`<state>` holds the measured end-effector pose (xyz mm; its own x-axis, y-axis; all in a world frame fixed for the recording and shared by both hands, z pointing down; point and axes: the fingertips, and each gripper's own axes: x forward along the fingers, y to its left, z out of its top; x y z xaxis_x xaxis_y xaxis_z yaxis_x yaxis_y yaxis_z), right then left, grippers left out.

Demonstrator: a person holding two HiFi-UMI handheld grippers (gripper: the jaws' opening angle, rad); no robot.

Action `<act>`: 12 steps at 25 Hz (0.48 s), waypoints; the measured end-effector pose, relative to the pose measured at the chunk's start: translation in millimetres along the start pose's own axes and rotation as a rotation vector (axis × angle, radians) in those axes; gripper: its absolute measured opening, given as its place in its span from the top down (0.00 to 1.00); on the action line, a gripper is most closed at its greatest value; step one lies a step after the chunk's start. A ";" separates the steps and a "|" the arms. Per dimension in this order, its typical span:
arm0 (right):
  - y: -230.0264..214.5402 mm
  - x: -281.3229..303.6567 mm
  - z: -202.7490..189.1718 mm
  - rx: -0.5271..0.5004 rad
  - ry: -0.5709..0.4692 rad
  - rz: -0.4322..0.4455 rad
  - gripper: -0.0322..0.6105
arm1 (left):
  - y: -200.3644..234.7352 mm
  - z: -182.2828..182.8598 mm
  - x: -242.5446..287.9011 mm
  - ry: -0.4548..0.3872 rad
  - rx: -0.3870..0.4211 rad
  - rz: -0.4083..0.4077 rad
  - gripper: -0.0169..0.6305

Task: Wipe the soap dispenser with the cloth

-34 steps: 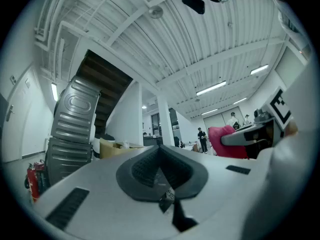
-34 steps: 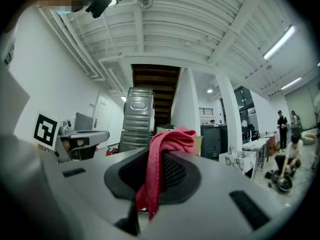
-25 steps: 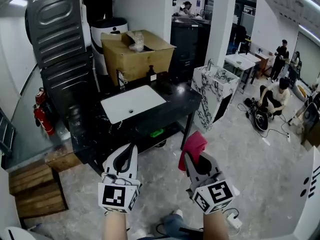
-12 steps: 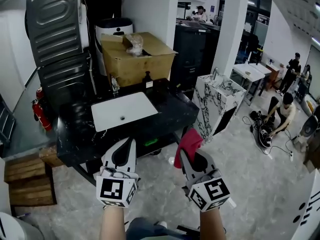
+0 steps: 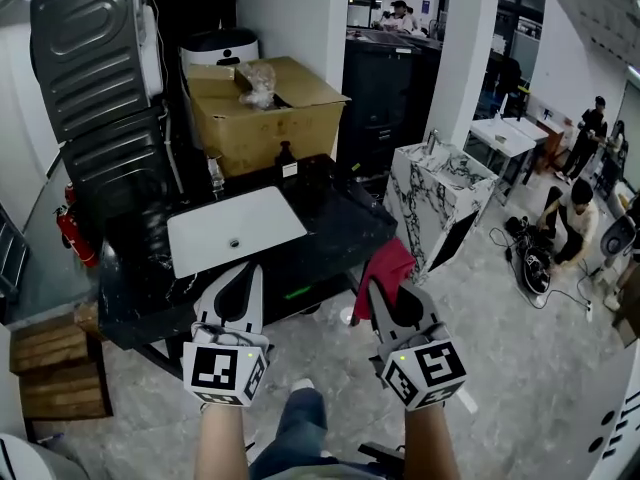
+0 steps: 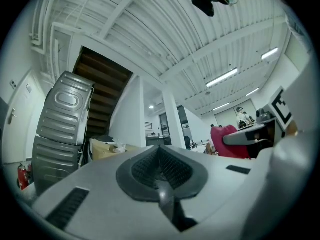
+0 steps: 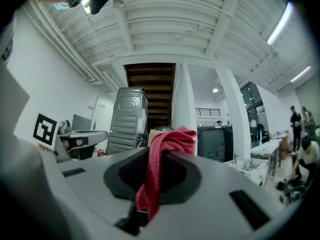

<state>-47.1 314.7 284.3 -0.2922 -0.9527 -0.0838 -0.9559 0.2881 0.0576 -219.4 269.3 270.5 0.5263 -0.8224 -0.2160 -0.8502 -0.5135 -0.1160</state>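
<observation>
A dark soap dispenser stands at the back of the black counter, just right of the white sink basin. Well short of the counter, my right gripper is shut on a red cloth, which sticks out past its tips. In the right gripper view the cloth hangs pinched between the shut jaws of my right gripper. My left gripper is shut and holds nothing; the left gripper view confirms the left gripper is bare. The red cloth shows at the right of that view.
A faucet stands behind the basin. A cardboard box and a grey ribbed panel rise behind the counter. A marbled sink unit stands to the right. People sit and stand at the far right. A wooden crate lies low left.
Both grippers have moved toward the black counter, which now lies closer and more central. The red cloth stays gripped in the right gripper; the left stays shut and bare.
</observation>
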 end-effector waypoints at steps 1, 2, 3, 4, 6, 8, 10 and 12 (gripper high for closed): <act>-6.4 8.6 -0.5 -0.006 0.000 -0.004 0.87 | 2.1 -4.7 11.7 0.002 -0.002 -0.006 0.95; -12.8 17.7 -1.6 -0.011 0.000 -0.006 0.87 | 4.4 -10.1 24.2 0.004 -0.007 -0.011 0.95; -19.2 27.6 -3.8 -0.014 0.002 -0.007 0.87 | 7.1 -16.0 37.2 0.006 -0.013 -0.015 0.95; -25.8 38.7 -7.0 -0.016 0.007 -0.008 0.87 | 10.7 -22.2 50.8 0.007 -0.022 -0.019 0.95; -39.2 64.6 -15.4 -0.018 0.023 -0.008 0.87 | 18.5 -34.1 79.2 0.003 -0.045 -0.036 0.95; -53.5 93.3 -23.3 -0.018 0.039 -0.009 0.87 | 25.1 -44.2 107.3 -0.011 -0.066 -0.076 0.95; -68.4 124.3 -29.4 -0.011 0.053 -0.011 0.87 | 35.1 -55.2 135.4 -0.022 -0.088 -0.103 0.95; -81.1 157.2 -34.7 -0.003 0.069 -0.008 0.87 | 50.8 -68.8 164.6 -0.014 -0.097 -0.093 0.95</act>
<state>-14.4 138.2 301.0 -0.2819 -0.9593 -0.0151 -0.9579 0.2805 0.0603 -174.9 90.9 295.8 0.6022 -0.7667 -0.2223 -0.7916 -0.6095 -0.0423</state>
